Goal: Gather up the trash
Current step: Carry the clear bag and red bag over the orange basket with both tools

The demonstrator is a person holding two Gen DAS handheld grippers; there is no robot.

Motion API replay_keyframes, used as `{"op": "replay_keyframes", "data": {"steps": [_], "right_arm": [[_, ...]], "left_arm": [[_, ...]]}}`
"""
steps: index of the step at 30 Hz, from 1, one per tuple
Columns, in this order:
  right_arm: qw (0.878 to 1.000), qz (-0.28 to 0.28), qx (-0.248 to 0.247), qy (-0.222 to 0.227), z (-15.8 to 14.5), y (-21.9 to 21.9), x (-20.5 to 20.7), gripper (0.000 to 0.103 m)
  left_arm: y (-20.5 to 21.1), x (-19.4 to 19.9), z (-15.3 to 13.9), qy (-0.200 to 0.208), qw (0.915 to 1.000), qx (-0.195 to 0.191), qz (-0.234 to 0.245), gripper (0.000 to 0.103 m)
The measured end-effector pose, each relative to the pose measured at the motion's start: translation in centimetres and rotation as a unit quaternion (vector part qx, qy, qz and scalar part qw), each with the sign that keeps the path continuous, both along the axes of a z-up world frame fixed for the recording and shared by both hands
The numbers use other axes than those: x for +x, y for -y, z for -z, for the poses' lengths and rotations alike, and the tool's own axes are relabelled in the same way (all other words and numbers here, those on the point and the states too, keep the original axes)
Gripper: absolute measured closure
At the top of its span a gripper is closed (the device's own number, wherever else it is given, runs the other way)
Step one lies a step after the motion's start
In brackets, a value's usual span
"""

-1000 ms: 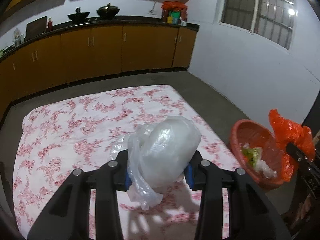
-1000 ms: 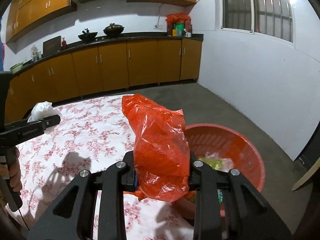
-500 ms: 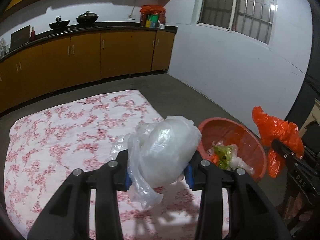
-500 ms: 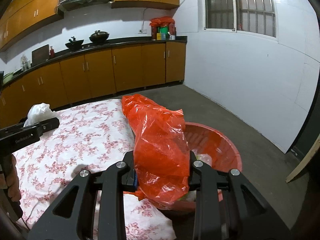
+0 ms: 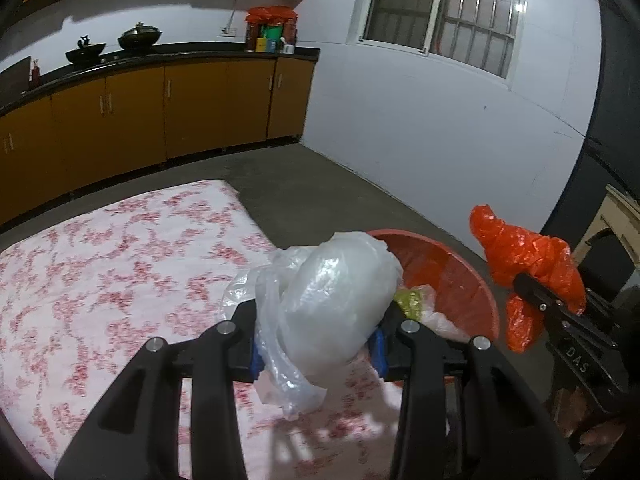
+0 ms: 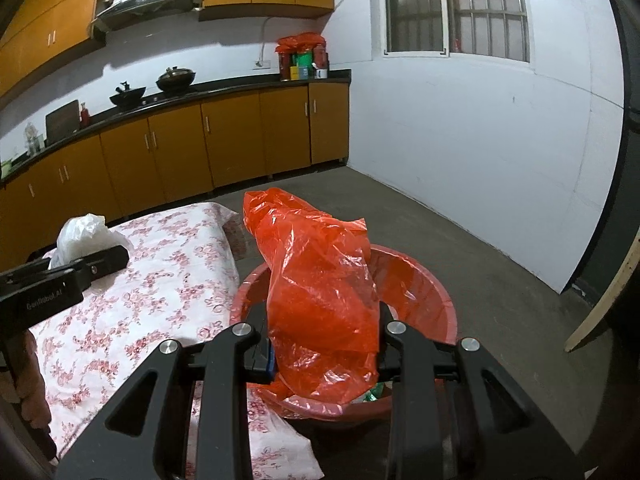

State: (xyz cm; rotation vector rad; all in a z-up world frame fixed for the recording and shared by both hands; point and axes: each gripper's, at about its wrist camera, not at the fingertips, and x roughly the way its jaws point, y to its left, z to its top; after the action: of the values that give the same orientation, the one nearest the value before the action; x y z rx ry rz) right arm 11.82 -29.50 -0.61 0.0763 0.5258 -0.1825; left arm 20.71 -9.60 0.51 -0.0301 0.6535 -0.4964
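My left gripper (image 5: 318,350) is shut on a crumpled clear plastic bag (image 5: 332,300), held over the table edge beside the red basin (image 5: 460,276). It also shows in the right wrist view (image 6: 84,236). My right gripper (image 6: 326,354) is shut on a crumpled orange plastic bag (image 6: 320,296), held above the red basin (image 6: 416,292). The same orange bag shows in the left wrist view (image 5: 528,264), to the right of the basin. The basin holds some green and white trash (image 5: 412,300).
The table has a white cloth with red flowers (image 5: 120,264). The basin stands off the table's right edge above the grey floor (image 6: 480,248). Orange kitchen cabinets (image 6: 200,140) run along the far wall. A white wall (image 5: 440,128) is on the right.
Both grippers have moved right toward the basin with their bags. The clear bag now overlaps the basin's near rim, and the orange bag hangs over the basin.
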Motion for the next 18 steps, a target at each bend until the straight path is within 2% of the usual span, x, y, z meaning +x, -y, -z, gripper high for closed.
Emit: {"op": "replay_keyframes", "data": {"steps": [10, 18], "right_arm": [[1.000, 0.019, 0.020, 0.006, 0.5, 2.4, 0.4, 0.074], [0.999, 0.030, 0.032, 0.008, 0.9, 3.7, 0.8, 0.074]], "left_arm": [[3.2, 0.0, 0.3, 0.002, 0.9988, -0.024, 0.043, 0.064], [6.0, 0.4, 0.6, 0.002, 0.9973, -0.025, 0.069, 0.064]]}}
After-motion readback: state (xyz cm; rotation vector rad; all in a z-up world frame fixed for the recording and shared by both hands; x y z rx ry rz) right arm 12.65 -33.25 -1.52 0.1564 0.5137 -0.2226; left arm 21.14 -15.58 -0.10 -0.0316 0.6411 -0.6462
